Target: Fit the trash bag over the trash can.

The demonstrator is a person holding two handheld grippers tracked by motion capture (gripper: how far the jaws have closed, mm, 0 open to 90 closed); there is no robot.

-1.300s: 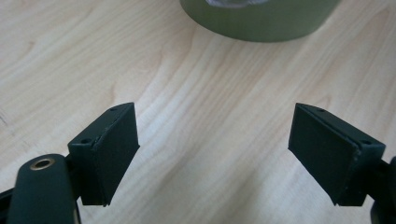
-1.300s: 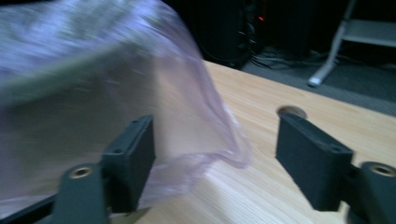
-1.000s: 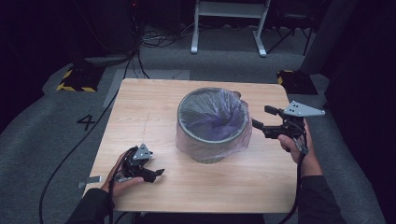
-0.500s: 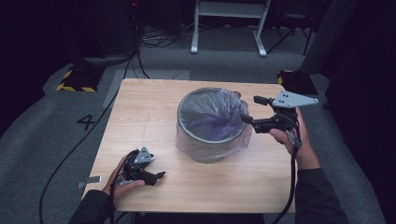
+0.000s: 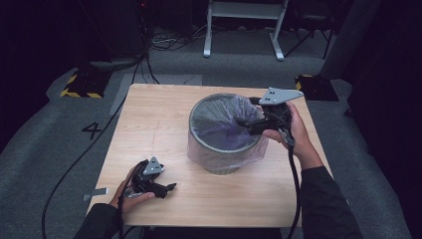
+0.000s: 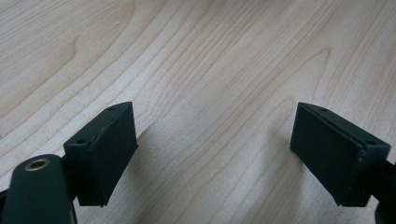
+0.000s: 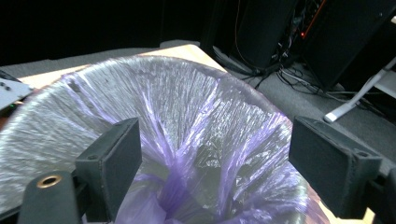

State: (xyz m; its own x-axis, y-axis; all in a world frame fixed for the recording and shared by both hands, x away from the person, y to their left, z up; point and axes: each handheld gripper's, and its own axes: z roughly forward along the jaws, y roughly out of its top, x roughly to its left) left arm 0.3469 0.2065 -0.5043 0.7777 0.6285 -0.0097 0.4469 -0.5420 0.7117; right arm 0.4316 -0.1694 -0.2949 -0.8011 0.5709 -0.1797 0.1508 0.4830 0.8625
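Pale wood forms the bench (image 5: 164, 119), seen from the high view on grey carpet. A round waste bin (image 5: 224, 159) stands right of the bench's middle, lined with a translucent purple-tinted bin bag (image 5: 219, 124) whose edge folds over the bin's rim and hangs down its outer wall. The right gripper (image 5: 247, 110) is held above the bin's right rim, tips over the mouth of the bin, with its grey three-cornered plate on top and its cable trailing down past the person's sleeve. The left gripper (image 5: 166, 188) rests low near the bench's near-left corner, well apart from the bin, in the person's left hand. A painted numeral 4 (image 5: 92, 130) marks the carpet left of the bench.

Left gripper view: the two black fingers (image 6: 105, 149) stand wide apart directly over bare wood grain of the bench (image 6: 210, 70); nothing lies between them.

Right gripper view: the fingers (image 7: 114, 161) are spread wide, with nothing gripped. Beyond and below them, the crinkled bin bag (image 7: 187, 121) funnels down into the bin, its purple folds gathering toward the centre. Whether a finger touches the film cannot be told. The bench (image 7: 187, 50) edge shows beyond the bin.
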